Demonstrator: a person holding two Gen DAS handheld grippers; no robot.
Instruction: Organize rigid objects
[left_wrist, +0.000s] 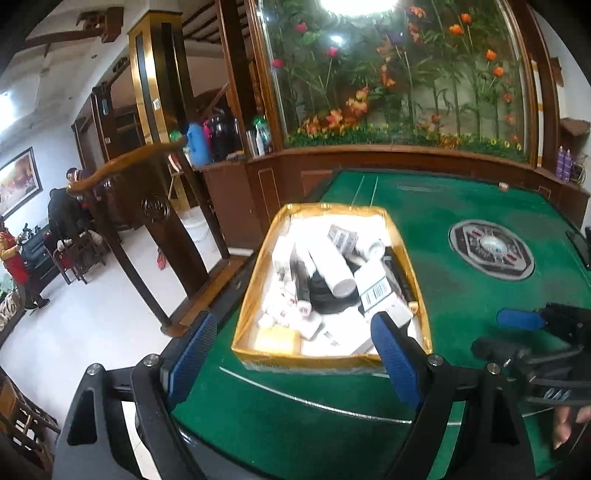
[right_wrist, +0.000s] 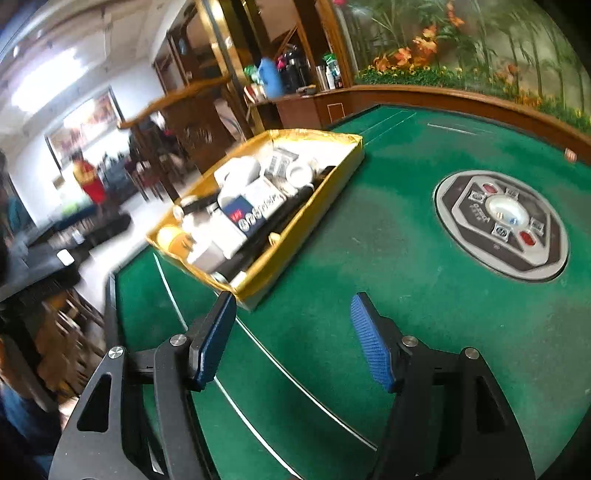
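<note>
Left wrist view: the left gripper hangs over the near left corner of the green table, its blue-padded fingers spread wide with nothing between them. Just beyond the fingertips sits the gold box, an open shallow tray standing along the table's left edge, close to the near edge. It is crowded with rigid items: a white tube lying slantwise across the middle, a white carton with a barcode beside it, a black cylinder on the tube's other side, and small white packets along the left wall. The right finger overlaps the box's near right corner in this view; whether it touches cannot be told.

The round control panel is set in the table's middle, well apart from the box. At the right edge the right gripper enters, above the felt.

In the right wrist view the right gripper also stands with its fingers apart and empty, hovering over bare felt just short of the box's near corner.
</note>
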